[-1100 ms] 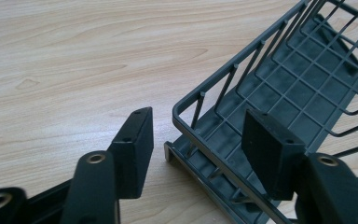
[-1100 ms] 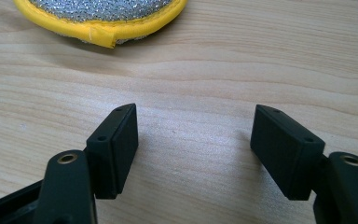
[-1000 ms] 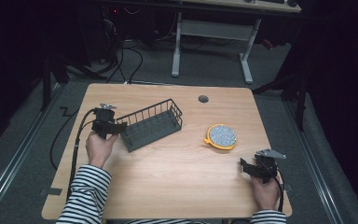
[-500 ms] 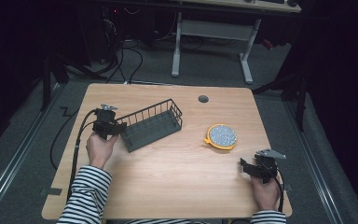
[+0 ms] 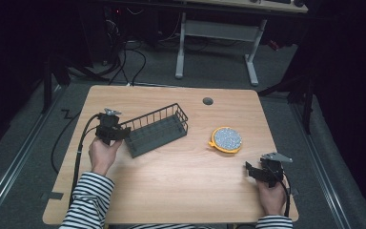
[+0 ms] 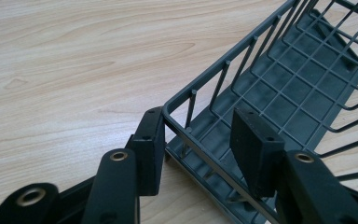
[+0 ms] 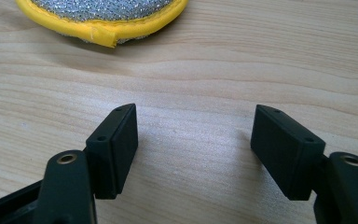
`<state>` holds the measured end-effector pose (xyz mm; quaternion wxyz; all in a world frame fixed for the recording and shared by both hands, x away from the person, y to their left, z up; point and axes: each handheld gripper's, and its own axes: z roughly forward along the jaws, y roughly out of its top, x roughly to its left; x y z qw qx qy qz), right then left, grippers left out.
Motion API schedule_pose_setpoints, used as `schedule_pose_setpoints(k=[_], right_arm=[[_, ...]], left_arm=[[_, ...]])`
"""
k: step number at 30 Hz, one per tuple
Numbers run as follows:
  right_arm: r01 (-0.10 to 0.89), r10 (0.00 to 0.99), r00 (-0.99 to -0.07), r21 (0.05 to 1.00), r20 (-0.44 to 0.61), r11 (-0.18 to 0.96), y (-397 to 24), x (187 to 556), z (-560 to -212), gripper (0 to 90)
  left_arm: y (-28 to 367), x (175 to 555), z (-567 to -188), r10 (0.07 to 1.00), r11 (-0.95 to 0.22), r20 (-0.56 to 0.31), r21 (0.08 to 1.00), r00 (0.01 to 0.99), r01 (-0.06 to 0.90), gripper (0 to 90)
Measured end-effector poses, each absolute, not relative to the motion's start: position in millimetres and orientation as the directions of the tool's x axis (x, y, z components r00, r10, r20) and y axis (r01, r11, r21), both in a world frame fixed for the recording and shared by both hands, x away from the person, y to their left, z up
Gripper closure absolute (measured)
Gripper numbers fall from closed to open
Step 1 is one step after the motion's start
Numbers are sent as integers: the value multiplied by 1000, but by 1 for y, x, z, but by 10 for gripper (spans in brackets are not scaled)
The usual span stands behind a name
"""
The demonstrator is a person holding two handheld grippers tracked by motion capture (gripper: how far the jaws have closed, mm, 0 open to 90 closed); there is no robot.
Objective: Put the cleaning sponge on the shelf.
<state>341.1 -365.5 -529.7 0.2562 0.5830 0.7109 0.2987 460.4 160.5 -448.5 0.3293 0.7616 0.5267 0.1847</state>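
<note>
At the table's left, the left gripper (image 5: 116,133) straddles the near-left corner of the dark wire basket (image 5: 156,130), jaws spread with one outside the rim and one inside (not yet pinching); the basket's long axis runs away rightward from it. Farther right lies a yellow-rimmed scouring pad (image 5: 227,139); the right gripper (image 5: 251,171), jaws spread and empty, rests near the table's right front, the pad ahead of it.
</note>
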Motion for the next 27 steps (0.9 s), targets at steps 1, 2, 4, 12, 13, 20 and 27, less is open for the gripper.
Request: schedule_pose_setpoints(k=[1, 2, 4, 12, 13, 20, 27], right_arm=[[676, 982, -190, 723, -16, 142, -366, 341, -530, 319], [675, 982, -190, 724, -15, 142, -366, 341, -530, 318], [674, 981, -192, 725, -14, 142, -366, 341, -530, 316], [674, 980, -197, 724, -16, 147, -366, 341, -530, 311], [675, 981, -196, 723, -14, 145, -366, 341, -530, 312], [675, 980, -197, 723, -18, 148, -365, 341, -530, 311], [675, 980, -196, 723, -17, 148, -365, 341, -530, 311]], left_arm=[[160, 458, -448, 923, -229, -67, 694, 378, 682, 563], [160, 457, -448, 922, -233, -65, 692, 381, 683, 563], [159, 453, -448, 920, -233, -69, 693, 385, 682, 562], [155, 442, -449, 910, -249, -67, 700, 408, 670, 563], [155, 441, -449, 909, -251, -66, 701, 411, 668, 563], [150, 434, -449, 896, -278, -56, 702, 440, 656, 564], [139, 424, -449, 873, -327, -34, 699, 486, 637, 567]])
